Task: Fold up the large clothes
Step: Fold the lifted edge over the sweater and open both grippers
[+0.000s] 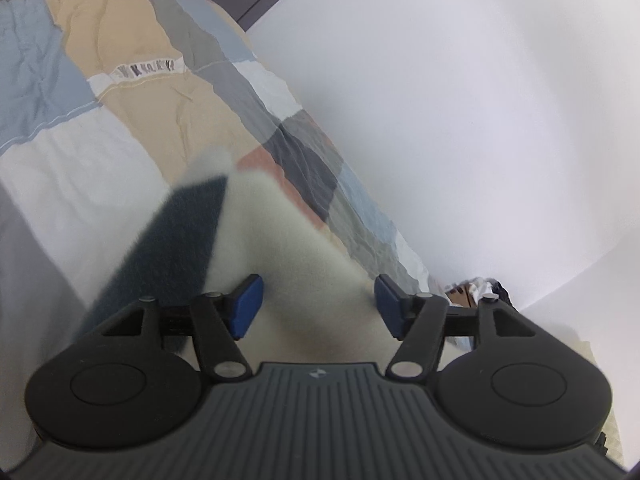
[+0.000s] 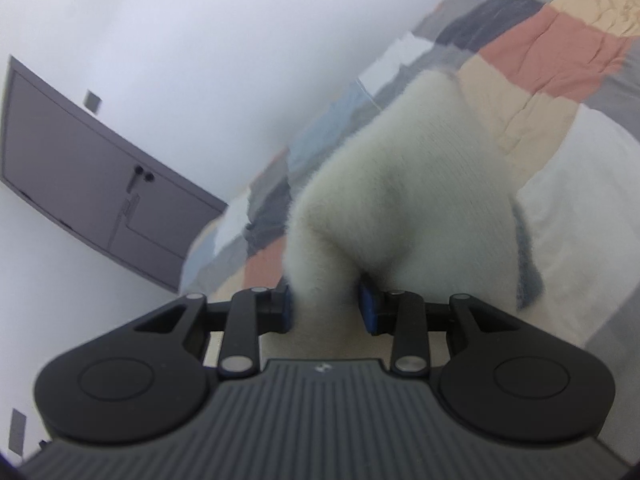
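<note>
A cream fleece garment [image 1: 288, 240] with a dark blue panel [image 1: 172, 248] lies blurred over the patchwork quilt. My left gripper [image 1: 320, 300] hovers just over it, open, with its blue pads [image 1: 250, 306] wide apart and the fleece below the gap, not pinched. In the right wrist view the same cream garment [image 2: 400, 184] rises in a bunched fold with a dark blue edge [image 2: 524, 256]. My right gripper [image 2: 326, 308] is shut on that fold, both blue pads pressed into the fleece.
The bed's patchwork quilt [image 1: 120, 60] of tan, blue, grey, pink and white blocks [image 2: 540, 52] runs along a white wall [image 1: 460, 100]. A grey door [image 2: 80, 160] stands at the left. Small clutter [image 1: 476, 292] sits beyond the bed's edge.
</note>
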Motion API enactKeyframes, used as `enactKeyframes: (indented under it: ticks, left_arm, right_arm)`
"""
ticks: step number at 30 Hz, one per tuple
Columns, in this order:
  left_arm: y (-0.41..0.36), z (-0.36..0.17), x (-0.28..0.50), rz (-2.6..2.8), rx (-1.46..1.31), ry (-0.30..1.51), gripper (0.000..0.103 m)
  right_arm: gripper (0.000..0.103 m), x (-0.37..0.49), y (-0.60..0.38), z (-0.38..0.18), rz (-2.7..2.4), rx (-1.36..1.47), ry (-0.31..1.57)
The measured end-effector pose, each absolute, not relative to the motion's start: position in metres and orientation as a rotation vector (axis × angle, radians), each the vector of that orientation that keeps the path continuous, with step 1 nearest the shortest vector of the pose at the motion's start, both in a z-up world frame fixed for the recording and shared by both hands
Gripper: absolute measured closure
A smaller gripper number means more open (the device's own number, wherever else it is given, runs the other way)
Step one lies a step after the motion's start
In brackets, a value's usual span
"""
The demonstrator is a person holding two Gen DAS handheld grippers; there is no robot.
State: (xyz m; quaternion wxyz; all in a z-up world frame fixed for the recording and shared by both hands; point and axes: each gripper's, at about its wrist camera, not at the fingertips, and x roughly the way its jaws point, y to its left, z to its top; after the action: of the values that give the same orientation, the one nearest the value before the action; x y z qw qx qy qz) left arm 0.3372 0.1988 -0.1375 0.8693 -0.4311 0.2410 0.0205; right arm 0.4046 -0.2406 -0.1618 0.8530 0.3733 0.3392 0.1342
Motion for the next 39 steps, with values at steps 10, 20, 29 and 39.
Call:
enactKeyframes:
  ticks: [10, 20, 29, 39]
  left_arm:
    - [0.207, -0.196, 0.37, 0.069, -0.925, 0.57, 0.033]
    - [0.2, -0.181, 0.355, 0.082, -0.87, 0.555, 0.023]
    - [0.152, -0.161, 0.314, 0.041, -0.586, 0.625, 0.02]
    - [0.127, -0.169, 0.339, 0.094, -0.382, 0.641, 0.02]
  right_arm:
    - [0.063, 0.441, -0.225, -0.206, 0.294, 0.667, 0.704]
    - [0.056, 0.441, -0.225, -0.205, 0.295, 0.638, 0.698]
    - [0.02, 0.385, -0.218, -0.173, 0.315, 0.375, 0.621]
    - [0.023, 0.388, -0.173, -0.186, 0.345, 0.077, 0.648]
